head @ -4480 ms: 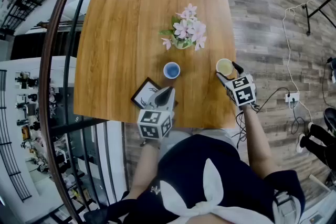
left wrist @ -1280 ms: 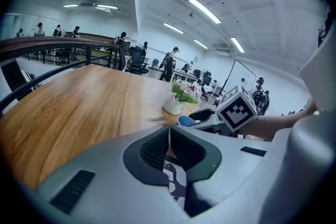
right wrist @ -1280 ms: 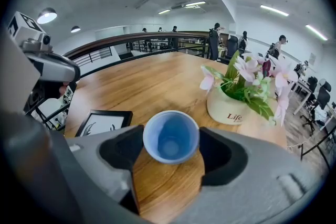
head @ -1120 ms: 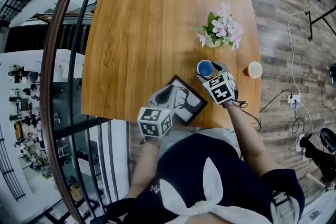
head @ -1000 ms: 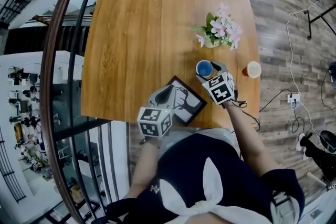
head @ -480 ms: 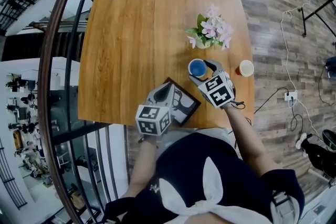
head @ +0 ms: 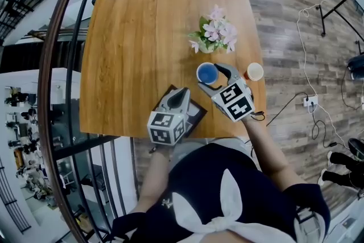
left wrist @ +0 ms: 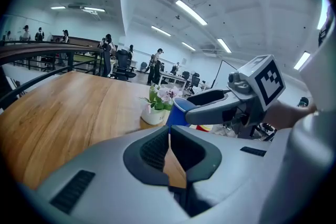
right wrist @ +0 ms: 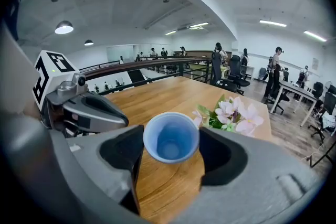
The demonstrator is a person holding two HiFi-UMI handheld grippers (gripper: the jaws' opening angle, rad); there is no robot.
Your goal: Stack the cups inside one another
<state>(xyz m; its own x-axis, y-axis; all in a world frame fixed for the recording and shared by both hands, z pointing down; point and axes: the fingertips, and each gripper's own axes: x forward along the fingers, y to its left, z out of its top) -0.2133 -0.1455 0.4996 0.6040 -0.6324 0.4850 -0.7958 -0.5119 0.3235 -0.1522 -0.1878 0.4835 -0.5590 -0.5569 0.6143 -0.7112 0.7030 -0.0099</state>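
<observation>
Blue cup: above the desk, just in front of the pot of pink flowers in the head view.
Cup direction: mouth up, base down. The long axis is roughly upright. The right gripper view looks down into the open mouth.
Right hand-held gripper: jaws wide, closed on the blue cup, one jaw on each side of its wall.
Left hand-held gripper: jaws together, nothing between them. It hangs over the picture frame at the near edge of the desk.
Second cup: stands upright at the right edge of the desk, just beyond the right hand-held gripper and apart from the blue cup.
Change, several seconds back: the right hand-held gripper was at the second cup, and the blue cup stood alone on the desk.
Change, one second back: the grip on the blue cup is the same, but the cup is now held higher. The left hand-held gripper covers more of the picture frame.
</observation>
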